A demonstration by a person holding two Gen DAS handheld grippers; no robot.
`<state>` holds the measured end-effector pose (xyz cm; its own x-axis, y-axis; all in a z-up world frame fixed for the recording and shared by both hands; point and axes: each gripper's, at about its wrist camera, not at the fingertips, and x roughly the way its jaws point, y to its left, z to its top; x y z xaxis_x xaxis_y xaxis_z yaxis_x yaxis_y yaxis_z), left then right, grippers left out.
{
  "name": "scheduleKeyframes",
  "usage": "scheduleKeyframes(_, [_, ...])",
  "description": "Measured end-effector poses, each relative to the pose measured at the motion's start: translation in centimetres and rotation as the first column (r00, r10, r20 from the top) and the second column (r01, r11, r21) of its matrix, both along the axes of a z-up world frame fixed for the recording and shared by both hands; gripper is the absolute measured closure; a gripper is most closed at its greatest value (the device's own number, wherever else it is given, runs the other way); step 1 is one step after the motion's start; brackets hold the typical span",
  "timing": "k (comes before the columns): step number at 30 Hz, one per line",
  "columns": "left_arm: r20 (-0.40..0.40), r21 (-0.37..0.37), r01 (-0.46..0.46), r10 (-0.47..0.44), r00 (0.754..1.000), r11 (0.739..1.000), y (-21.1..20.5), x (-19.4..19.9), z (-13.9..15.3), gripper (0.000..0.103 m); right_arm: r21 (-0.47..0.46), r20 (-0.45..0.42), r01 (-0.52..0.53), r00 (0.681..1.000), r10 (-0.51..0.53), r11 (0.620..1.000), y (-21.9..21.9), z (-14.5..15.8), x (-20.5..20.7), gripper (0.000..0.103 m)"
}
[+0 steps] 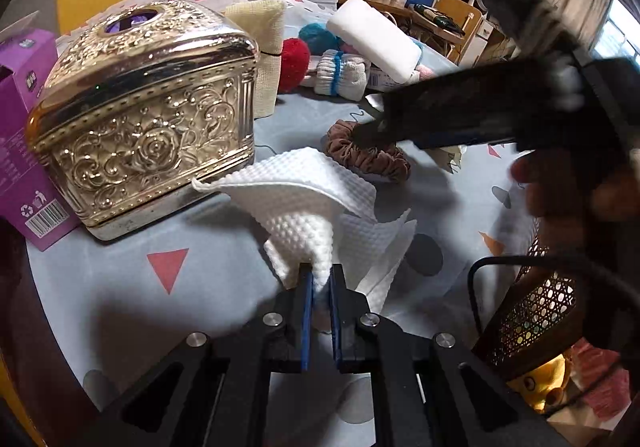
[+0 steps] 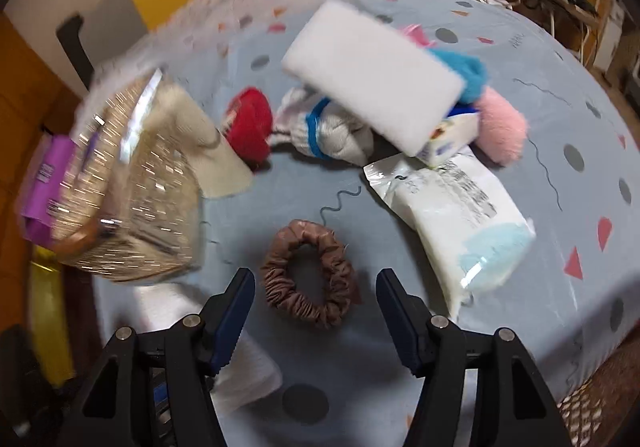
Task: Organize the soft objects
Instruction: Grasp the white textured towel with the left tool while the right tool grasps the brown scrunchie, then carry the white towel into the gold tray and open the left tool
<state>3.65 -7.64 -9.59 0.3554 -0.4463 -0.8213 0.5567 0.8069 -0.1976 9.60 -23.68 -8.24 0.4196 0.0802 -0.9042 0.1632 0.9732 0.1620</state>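
Two grippers busy | left gripper (image 1: 320,277) clamped on white embossed tissue (image 1: 304,203), lower centre of left view | right gripper (image 2: 316,299) part-open, empty, jaws astride brown scrunchie (image 2: 310,273) at lower centre | advice: settle lower, close on one side of the ring, keep tissue lifted clear

**Left claw's got the tissue**

Left claw (image 1: 320,279) is pinched tight on a white dimpled tissue (image 1: 304,199), right next to the gold embossed box (image 1: 148,119). Right claw (image 1: 372,133) is blurry over the brown scrunchie (image 1: 368,155) on the worktop (image 1: 160,307).
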Motion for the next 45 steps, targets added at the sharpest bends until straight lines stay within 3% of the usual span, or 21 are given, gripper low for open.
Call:
scheduleKeyframes(2, [0.001, -0.005, -0.003, 0.003, 1.0, 1.0, 0.1, -0.1, -0.1, 0.095, -0.056, -0.041, -0.016, 0.999, 0.013, 0.998, 0.7, -1.3, 0.8, 0.039])
scheduleKeyframes(4, [0.007, -0.009, 0.002, -0.002, 1.0, 1.0, 0.1, -0.1, -0.1, 0.095, -0.052, -0.053, -0.032, 0.998, 0.029, 0.998, 1.1, -2.4, 1.0, 0.039])
scheduleKeyframes(6, [0.013, -0.007, -0.003, 0.003, 1.0, 1.0, 0.6, -0.3, 0.4, 0.096, -0.102, -0.039, -0.05, 0.998, 0.046, 0.994, 1.8, -2.6, 0.9, 0.051])
scheduleKeyframes(7, [0.028, -0.012, -0.005, 0.005, 1.0, 1.0, 0.9, -0.4, 1.0, 0.096, -0.118, -0.032, -0.051, 0.998, 0.047, 0.992, 2.1, -2.7, 0.8, 0.066])
scheduleKeyframes(8, [0.045, -0.021, -0.008, 0.009, 0.999, 1.0, 1.2, -0.4, 1.7, 0.096, -0.128, -0.027, -0.045, 0.999, 0.042, 0.991, 2.2, -2.8, 0.7, 0.071])
scheduleKeyframes(16, [0.184, -0.133, -0.046, 0.07, 0.98, 0.99, 2.3, 2.4, 10.0, 0.096, -0.08, -0.025, -0.014, 1.0, 0.012, 0.997, 1.3, -2.5, -0.2, 0.072])
scheduleKeyframes(21, [0.261, -0.223, -0.149, 0.206, 0.943, 0.963, 4.3, 6.5, 15.3, 0.096, -0.134, -0.016, -0.058, 0.998, 0.056, 0.989, 2.1, -2.1, -0.6, 0.072])
scheduleKeyframes(25, [0.27, -0.305, -0.288, 0.372, 0.888, 0.908, 10.0, 8.7, 17.8, 0.096, -0.17, -0.01, -0.082, 0.997, 0.082, 0.982, 2.8, -2.1, -0.9, 0.072])
scheduleKeyframes(28, [0.257, -0.311, -0.417, 0.498, 0.828, 0.854, 15.7, 9.4, 17.1, 0.096, -0.187, -0.009, -0.093, 0.996, 0.093, 0.978, 3.3, -1.9, -1.5, 0.072])
scheduleKeyframes(30, [0.228, -0.297, -0.516, 0.585, 0.779, 0.803, 19.7, 9.4, 15.3, 0.096, -0.189, -0.007, -0.095, 0.995, 0.096, 0.977, 3.6, -1.9, -1.7, 0.072])
scheduleKeyframes(32, [0.179, -0.265, -0.591, 0.641, 0.746, 0.762, 23.0, 9.2, 12.8, 0.096, -0.205, -0.004, -0.102, 0.995, 0.104, 0.973, 4.1, -2.7, -1.4, 0.072])
scheduleKeyframes(35, [0.107, -0.209, -0.662, 0.689, 0.717, 0.72, 26.1, 8.7, 8.9, 0.096, -0.225, -0.001, -0.112, 0.993, 0.115, 0.968, 4.6, -2.6, -1.5, 0.072])
scheduleKeyframes(38, [0.017, -0.182, -0.7, 0.714, 0.7, 0.69, 27.6, 8.9, 5.4, 0.096, -0.225, 0.0, -0.112, 0.993, 0.115, 0.968, 4.9, -2.8, -1.5, 0.072])
scheduleKeyframes(42, [-0.033, -0.154, -0.714, 0.719, 0.694, 0.683, 26.5, 9.0, 3.2, 0.094, -0.242, 0.006, -0.116, 0.993, 0.122, 0.963, 5.2, -2.8, -1.7, 0.073])
scheduleKeyframes(45, [-0.07, -0.13, -0.708, 0.706, 0.705, 0.694, 26.2, 10.4, 2.5, 0.066, -0.242, 0.013, -0.114, 0.993, 0.121, 0.963, 5.2, -2.8, -1.9, 0.073])
